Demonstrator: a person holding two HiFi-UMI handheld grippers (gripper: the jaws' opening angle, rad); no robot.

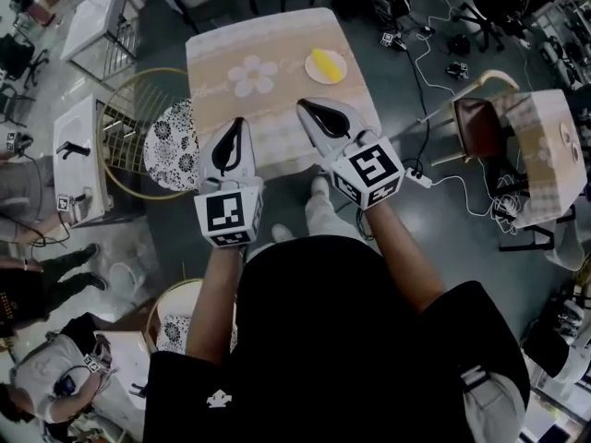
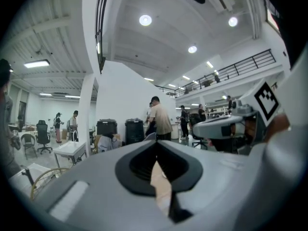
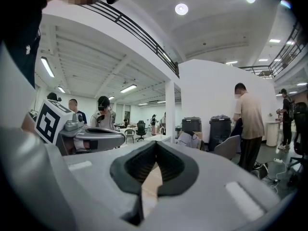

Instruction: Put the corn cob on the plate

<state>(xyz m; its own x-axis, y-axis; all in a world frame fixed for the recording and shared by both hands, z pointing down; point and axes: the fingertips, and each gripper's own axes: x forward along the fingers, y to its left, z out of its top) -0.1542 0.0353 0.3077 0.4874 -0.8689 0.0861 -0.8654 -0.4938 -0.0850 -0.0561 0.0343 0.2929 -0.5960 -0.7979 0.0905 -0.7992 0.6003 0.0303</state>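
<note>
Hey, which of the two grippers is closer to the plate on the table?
The right gripper: its tips sit just below the plate holding the corn cob, while the left gripper is farther off to the left.

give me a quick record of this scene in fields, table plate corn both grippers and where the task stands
table: square table with a pale flower-print cloth
plate: plate near the table's far right corner
corn cob: yellow corn cob lying on the plate
left gripper: left gripper shut and empty, held level over the table's near edge
right gripper: right gripper shut and empty, level, beside the left one, apart from the plate
task state: the corn cob is on the plate, neither gripper touches it
</note>
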